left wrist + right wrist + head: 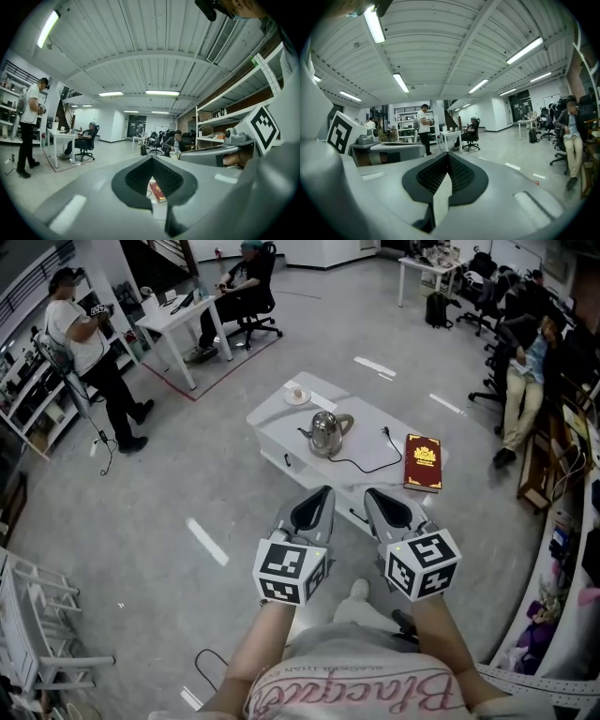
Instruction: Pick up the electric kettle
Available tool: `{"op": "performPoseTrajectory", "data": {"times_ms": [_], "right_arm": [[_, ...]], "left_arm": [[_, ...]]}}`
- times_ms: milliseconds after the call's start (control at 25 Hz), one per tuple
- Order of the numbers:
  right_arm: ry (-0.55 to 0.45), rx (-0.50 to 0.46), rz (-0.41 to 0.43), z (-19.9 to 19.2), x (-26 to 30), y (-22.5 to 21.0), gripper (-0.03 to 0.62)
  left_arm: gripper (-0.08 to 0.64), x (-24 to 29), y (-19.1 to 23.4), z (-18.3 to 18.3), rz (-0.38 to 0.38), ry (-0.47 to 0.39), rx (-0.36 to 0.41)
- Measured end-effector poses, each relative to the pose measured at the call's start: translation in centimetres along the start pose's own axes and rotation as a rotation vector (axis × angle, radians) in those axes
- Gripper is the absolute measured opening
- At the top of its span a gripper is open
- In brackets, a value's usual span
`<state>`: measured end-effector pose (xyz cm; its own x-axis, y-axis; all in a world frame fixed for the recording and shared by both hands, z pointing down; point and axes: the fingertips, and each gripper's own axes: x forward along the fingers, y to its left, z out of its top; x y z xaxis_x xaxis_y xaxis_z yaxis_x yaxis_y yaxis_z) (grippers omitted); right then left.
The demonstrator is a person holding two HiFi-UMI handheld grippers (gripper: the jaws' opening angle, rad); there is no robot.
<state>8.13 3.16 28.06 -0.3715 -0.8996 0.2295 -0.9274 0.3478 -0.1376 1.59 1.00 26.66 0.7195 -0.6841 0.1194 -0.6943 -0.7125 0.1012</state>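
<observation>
The electric kettle (325, 432), shiny steel with a curved handle and a spout that points left, stands upright on a low white table (281, 418) in the head view. Its black cord (370, 465) trails right across the table top. My left gripper (323, 491) and right gripper (372, 493) hover side by side just short of the table's near edge, well apart from the kettle. Both are shut with nothing held. In the left gripper view the jaws meet at the left gripper (151, 159). The right gripper (449, 155) shows the same. Neither gripper view shows the kettle.
A red book (423, 462) lies on the table's right end; the red book (158, 192) also shows below the left jaws. A cup on a saucer (297, 395) sits at the far end. A standing person (84, 343), a seated person (530, 371), office chairs and a white rack (37, 615) ring the floor.
</observation>
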Motion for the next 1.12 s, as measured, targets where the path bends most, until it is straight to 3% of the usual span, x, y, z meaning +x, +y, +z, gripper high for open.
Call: {"op": "performPoseTrajectory", "data": {"times_ms": [280,640,1120], "right_arm": [[0.031,-0.054,0.07,1.9,4.0,-5.6,0.023],[0.053,-0.065,0.133,2.7,8.3,-9.7,0.023],[0.108,-0.043,0.125,2.9,16.2,-12.3,0.023]], "left_arm": [[0.005,6.5,1.8,0.9,0.076,-0.002,-0.012],[0.005,10.7,4.4,0.7,0.154,0.013,-0.023],[0.005,15.9,11.4,0.3,0.162,0.04,-0.074]]}}
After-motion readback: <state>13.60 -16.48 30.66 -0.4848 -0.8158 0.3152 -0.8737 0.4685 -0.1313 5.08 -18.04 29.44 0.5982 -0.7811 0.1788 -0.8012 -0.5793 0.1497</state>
